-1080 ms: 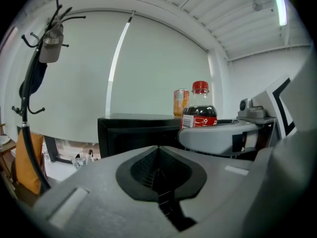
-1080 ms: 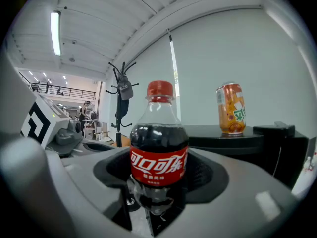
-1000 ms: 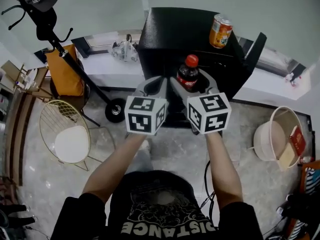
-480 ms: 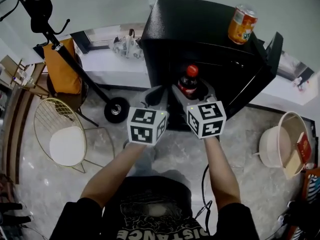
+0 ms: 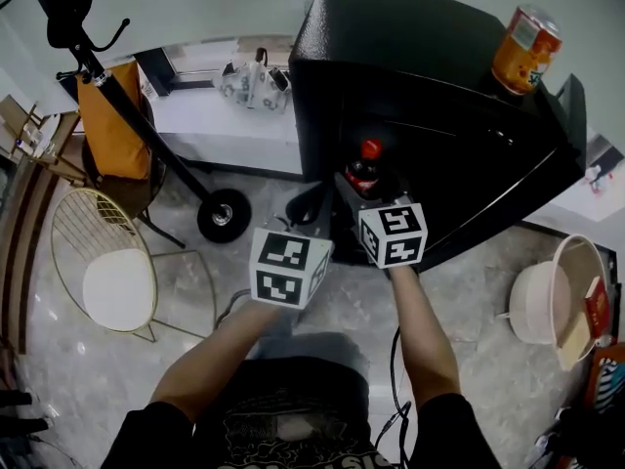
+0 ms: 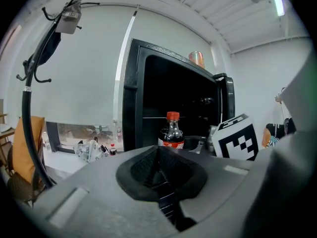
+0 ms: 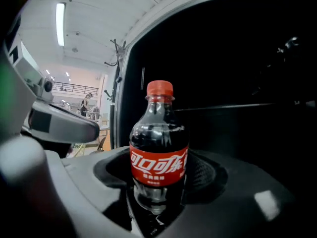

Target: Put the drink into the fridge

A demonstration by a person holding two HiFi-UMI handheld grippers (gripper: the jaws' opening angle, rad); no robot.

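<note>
Mid-carry, right at the fridge mouth, bottle not yet set inside. Gripping the cola bottle (image 7: 158, 150) upright in the right claw (image 7: 157, 185), clenched on the lower body just under the red label, cap up. Facing the open black fridge (image 5: 410, 57) straight ahead of that claw, with a shelf (image 7: 247, 105) showing beyond the bottle and the door (image 6: 224, 103) swung out to the claw's right. High above and to the right of that claw, on the fridge top: an orange can (image 5: 527, 47). Carrying nothing in the left claw (image 6: 159, 170), pinched closed and hanging just left of the right one, slightly behind.

Next, by the look of it: pushing the bottle forward into the dark compartment, holding it upright, clearing the shelf edge with the cap, and seating the base flat before loosening the grip.
</note>
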